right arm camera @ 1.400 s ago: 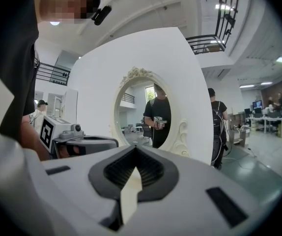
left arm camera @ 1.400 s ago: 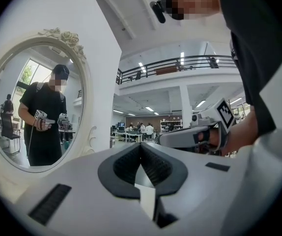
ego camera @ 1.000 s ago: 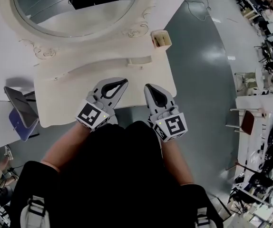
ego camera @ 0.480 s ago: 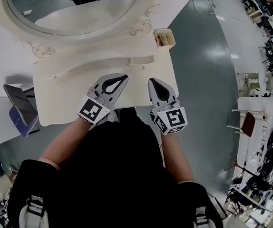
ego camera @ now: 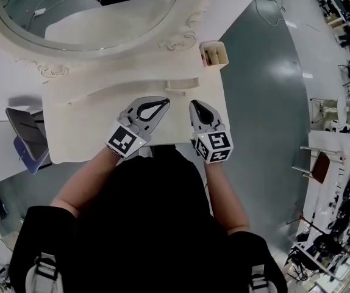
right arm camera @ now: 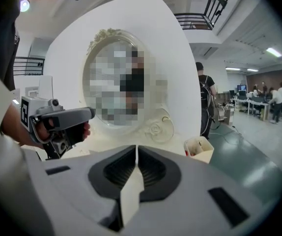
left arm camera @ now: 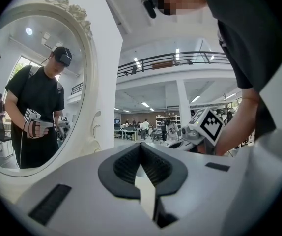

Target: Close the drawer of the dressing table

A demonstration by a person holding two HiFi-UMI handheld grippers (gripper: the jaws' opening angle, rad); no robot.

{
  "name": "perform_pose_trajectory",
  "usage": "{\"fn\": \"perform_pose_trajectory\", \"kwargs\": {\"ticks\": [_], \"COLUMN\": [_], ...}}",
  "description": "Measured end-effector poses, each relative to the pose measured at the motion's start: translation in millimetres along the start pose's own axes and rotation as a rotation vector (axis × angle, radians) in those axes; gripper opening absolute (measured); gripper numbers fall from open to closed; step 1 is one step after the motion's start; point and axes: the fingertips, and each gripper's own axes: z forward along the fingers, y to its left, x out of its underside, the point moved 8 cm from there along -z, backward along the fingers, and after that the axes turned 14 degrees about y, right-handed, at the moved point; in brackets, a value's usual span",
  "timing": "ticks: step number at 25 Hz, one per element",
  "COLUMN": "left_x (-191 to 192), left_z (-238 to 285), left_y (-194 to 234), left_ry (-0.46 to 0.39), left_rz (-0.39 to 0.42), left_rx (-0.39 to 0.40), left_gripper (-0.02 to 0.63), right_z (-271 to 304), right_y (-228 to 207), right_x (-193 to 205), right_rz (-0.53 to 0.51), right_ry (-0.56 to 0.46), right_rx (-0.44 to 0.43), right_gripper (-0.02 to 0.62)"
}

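The cream dressing table (ego camera: 80, 124) stands under me with its oval mirror (ego camera: 96, 23) at the back. No drawer shows in any view; the table's front is hidden under the top and my body. My left gripper (ego camera: 164, 101) hovers over the front middle of the tabletop, its jaws closed tip to tip with nothing between them (left arm camera: 141, 145). My right gripper (ego camera: 197, 105) sits just to its right, also shut and empty (right arm camera: 137, 147), pointing a little downward at the tabletop. The two grippers are side by side and apart.
A small cream box (ego camera: 213, 54) with items in it stands at the tabletop's back right corner. A raised ledge (ego camera: 181, 83) curves across the top. A blue-seated chair (ego camera: 24, 140) stands left of the table. Grey floor (ego camera: 260, 102) lies to the right.
Both grippers have sunk toward the tabletop's front part, the right one more. Neither has taken hold of anything; both jaws look the same.
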Motion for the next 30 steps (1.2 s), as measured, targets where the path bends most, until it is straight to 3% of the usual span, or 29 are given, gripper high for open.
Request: {"fn": "perform_pose_trajectory", "kwargs": {"ticks": [11,23,30], "left_x": [27.6,53.0,64.6], "left_z": [44.4,75.0,87.4], "left_y": [13.6,28.6,38.0], "left_ry": [0.044,0.077,0.093], "left_rz": [-0.015,-0.047,-0.076], "left_rx": [0.011,0.018,0.016], "left_gripper": [-0.006,-0.006,-0.006], "right_z": [56.4,117.5,146.3], "right_y": [-37.6,-57.3,-64.9], "right_x": [37.9,75.3,94.0], "right_rz": [0.055,0.102,0.12], "right_ry": [0.176,0.364,0.457], "right_rx": [0.021,0.023,0.038], "right_gripper": [0.029,0.1,0.103]}}
